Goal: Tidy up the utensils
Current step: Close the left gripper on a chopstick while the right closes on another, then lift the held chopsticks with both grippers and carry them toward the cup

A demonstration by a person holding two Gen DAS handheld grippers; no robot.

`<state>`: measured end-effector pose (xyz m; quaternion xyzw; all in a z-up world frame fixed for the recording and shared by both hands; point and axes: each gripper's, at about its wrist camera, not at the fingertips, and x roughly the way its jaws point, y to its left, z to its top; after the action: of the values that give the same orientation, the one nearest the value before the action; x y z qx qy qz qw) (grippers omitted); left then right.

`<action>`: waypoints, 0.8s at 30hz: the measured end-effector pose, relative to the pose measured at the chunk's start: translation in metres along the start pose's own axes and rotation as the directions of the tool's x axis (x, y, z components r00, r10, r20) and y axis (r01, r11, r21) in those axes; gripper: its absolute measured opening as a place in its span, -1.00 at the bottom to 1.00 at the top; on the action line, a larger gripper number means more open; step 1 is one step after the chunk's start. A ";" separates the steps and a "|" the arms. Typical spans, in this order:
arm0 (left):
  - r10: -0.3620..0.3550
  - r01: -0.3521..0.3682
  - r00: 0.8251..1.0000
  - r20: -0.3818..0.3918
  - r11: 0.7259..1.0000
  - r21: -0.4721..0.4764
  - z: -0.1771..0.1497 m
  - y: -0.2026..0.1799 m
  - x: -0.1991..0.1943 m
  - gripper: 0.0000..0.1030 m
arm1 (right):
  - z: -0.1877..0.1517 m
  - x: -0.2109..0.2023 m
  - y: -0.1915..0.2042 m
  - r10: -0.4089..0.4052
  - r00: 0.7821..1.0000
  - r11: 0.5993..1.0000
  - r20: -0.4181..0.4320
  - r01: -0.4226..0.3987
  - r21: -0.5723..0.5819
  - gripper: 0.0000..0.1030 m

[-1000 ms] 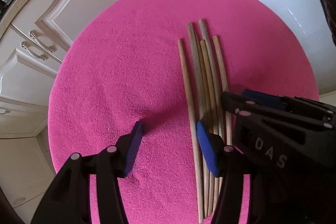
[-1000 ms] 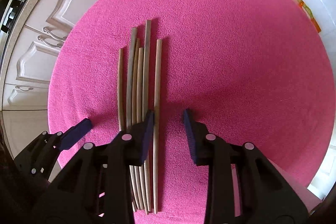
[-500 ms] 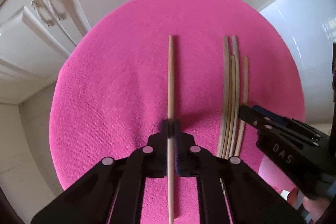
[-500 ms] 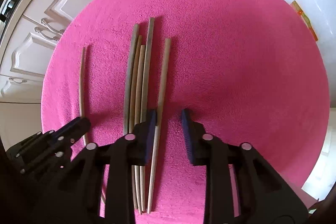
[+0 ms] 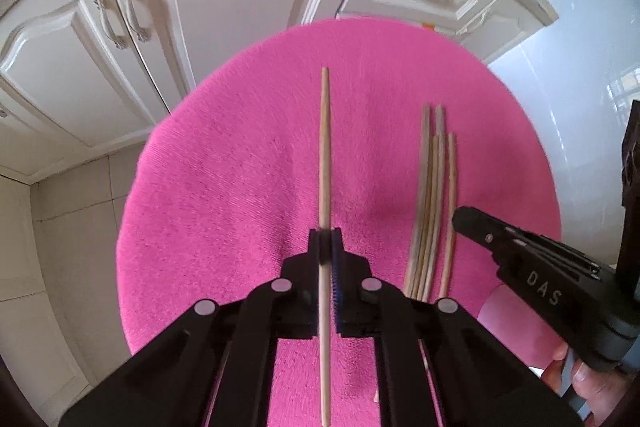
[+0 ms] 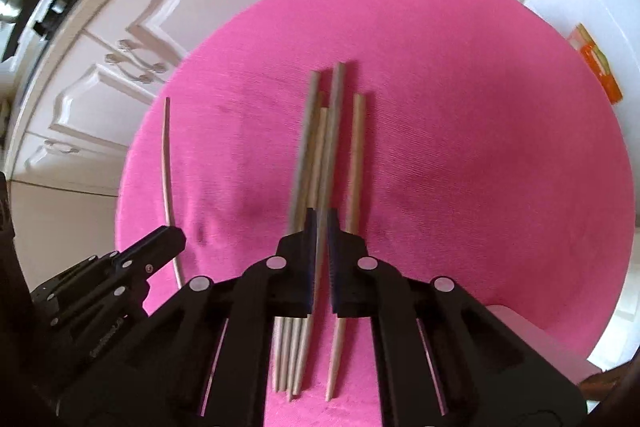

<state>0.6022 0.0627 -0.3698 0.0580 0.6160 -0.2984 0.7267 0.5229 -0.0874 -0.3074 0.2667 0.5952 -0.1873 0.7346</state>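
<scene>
My left tool (image 5: 329, 247) pinches one chopstick (image 5: 325, 155) | my right tool (image 6: 320, 227) pinches another chopstick (image 6: 334, 131) | remaining sticks (image 6: 310, 147) lie on pink mat (image 6: 480, 147)

Right tool (image 6: 320, 259) pinches one chopstick (image 6: 334, 131) above pink mat (image 6: 480, 147).

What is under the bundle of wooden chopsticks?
The round pink cloth mat lies under the wooden chopsticks. The right tongs cover their middle; whatever supports the mat is hidden.

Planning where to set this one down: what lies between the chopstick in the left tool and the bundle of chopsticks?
Only bare pink cloth. The left wrist view shows it between the held chopstick and the bundle.
</scene>
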 end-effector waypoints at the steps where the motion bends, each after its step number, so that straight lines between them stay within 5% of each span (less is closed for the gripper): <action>1: -0.006 0.006 1.000 0.015 1.000 -0.005 -0.001 0.001 -0.005 -0.89 | 0.000 -0.003 0.002 0.009 1.000 1.000 0.004 -0.009 -0.009 -0.89; 9: 0.012 -0.009 0.994 0.106 1.000 -0.030 -0.019 0.002 -0.039 -0.89 | -0.002 -0.035 0.012 0.084 0.996 0.994 0.034 -0.081 -0.073 -0.90; 19: 0.014 -0.007 0.996 0.093 0.998 -0.067 -0.032 0.010 -0.034 -0.89 | -0.010 -0.001 -0.005 -0.109 0.994 0.994 -0.019 0.109 -0.001 -0.87; 24: 0.002 0.003 0.997 0.081 0.998 -0.058 -0.032 0.012 -0.028 -0.89 | -0.010 0.015 -0.012 -0.093 0.994 0.995 -0.064 0.095 0.033 -0.87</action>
<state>0.5783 0.0970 -0.3546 0.0248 0.5945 -0.2827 0.7523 0.5110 -0.0897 -0.3254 0.2572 0.6261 -0.2239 0.7012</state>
